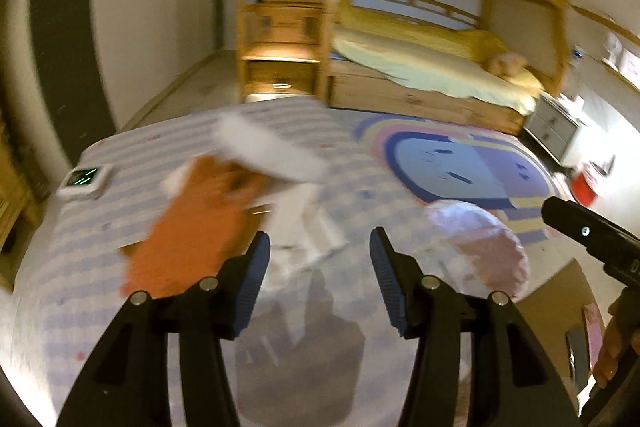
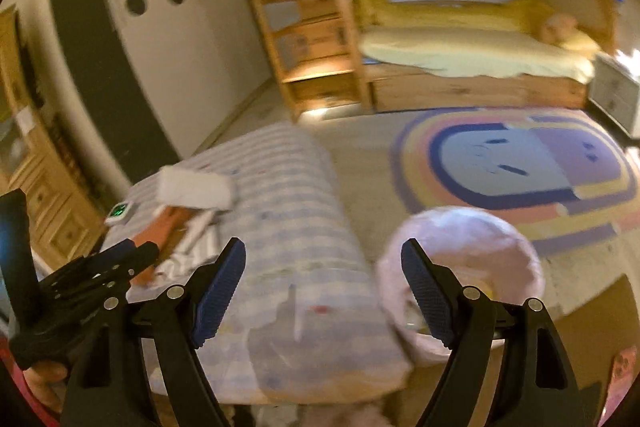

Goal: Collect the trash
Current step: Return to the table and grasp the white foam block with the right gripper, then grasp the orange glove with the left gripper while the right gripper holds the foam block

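- Left gripper (image 1: 320,251): fingers spread wide, empty, hovering over the striped mattress (image 1: 80,267).
- Right gripper (image 2: 324,267): fingers also wide, empty, over the mattress's near corner.
- Trash sits just beyond the left fingers on the mattress: crumpled white paper (image 1: 312,227), orange wrapper (image 1: 184,227) touching it on the left, white flat box (image 1: 268,151) lying over both at the far side.
- My read: all of it is light. Paper is soft and crushable, so pinch a raised fold. Wrapper is thin, likely slippery, so take an edge. Box is stiffer, grip across its narrow side.
- Lined bin (image 2: 460,267) stands on the floor just right of the mattress.
- Right view shows the bin's opening; left view shows only its side but shows the trash pile closer.
- Motion blur hides fine detail.
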### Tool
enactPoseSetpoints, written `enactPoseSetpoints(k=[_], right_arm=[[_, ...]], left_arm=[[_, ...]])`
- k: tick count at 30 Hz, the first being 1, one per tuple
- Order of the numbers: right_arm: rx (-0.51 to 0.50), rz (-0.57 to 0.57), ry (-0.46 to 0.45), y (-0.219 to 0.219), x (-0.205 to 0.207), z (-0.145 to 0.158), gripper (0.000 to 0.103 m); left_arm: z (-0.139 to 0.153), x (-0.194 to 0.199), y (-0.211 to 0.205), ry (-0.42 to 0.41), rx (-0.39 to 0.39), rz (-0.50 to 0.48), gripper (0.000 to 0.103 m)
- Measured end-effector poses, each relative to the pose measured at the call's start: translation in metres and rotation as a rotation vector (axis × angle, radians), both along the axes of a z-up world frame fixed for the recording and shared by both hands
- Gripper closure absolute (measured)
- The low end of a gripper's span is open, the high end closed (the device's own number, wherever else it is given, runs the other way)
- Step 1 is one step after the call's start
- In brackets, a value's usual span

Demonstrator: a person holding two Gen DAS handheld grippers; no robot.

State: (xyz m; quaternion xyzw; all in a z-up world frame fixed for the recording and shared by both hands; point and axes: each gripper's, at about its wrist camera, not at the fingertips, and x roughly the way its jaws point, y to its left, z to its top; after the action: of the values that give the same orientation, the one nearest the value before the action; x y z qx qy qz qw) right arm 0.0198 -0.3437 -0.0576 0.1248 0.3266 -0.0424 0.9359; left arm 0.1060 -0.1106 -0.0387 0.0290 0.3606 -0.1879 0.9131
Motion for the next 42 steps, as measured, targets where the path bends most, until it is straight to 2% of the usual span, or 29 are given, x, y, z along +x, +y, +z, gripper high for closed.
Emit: enactPoseSetpoints(k=[3,7,13,16,23,27,32,35,36,37,39,42], right_arm=[[-0.004,0.071,0.009,0.030,0.018,0.000,0.031],[-0.054,0.166,0.049,0.068,0.047,-0.010,0.031],[-0.154,0.247,0.089,0.103,0.078,-0.029,0.029],[-0.205,0.281,0.088,0.118,0.091,-0.033,0.021],[-0.288,0.330,0.065,0.145,0.123,-0.034,0.021],[-0.360,0.332,0.034,0.161,0.135,-0.034,0.021],[-0.426,0.325,0.027,0.169,0.149,-0.034,0.023],[-0.471,0.314,0.042,0.172,0.155,-0.038,0.035],[-0.482,0.309,0.053,0.171,0.157,-0.040,0.043],[-0.484,0.307,0.060,0.170,0.158,-0.042,0.058],[-0.478,0.297,0.066,0.166,0.158,-0.042,0.063],[-0.378,0.259,0.009,0.145,0.145,-0.027,0.066]], left_arm=[[-0.002,0.007,0.035,0.010,-0.007,0.075,0.051],[-0.007,0.015,0.084,0.025,0.004,0.179,0.047],[-0.012,0.024,0.121,0.028,0.045,0.255,0.045],[-0.009,0.036,0.128,0.008,0.072,0.273,0.045],[-0.009,0.075,0.128,0.019,0.079,0.258,0.045],[-0.008,0.081,0.123,-0.005,0.120,0.256,0.045],[-0.007,0.080,0.131,0.007,0.090,0.276,0.044],[-0.009,0.078,0.134,0.020,0.079,0.279,0.043],[-0.010,0.078,0.134,0.023,0.076,0.277,0.042],[-0.010,0.076,0.134,0.026,0.073,0.275,0.041],[-0.011,0.072,0.133,0.025,0.076,0.272,0.039],[-0.013,0.065,0.131,0.024,0.078,0.270,0.037]])
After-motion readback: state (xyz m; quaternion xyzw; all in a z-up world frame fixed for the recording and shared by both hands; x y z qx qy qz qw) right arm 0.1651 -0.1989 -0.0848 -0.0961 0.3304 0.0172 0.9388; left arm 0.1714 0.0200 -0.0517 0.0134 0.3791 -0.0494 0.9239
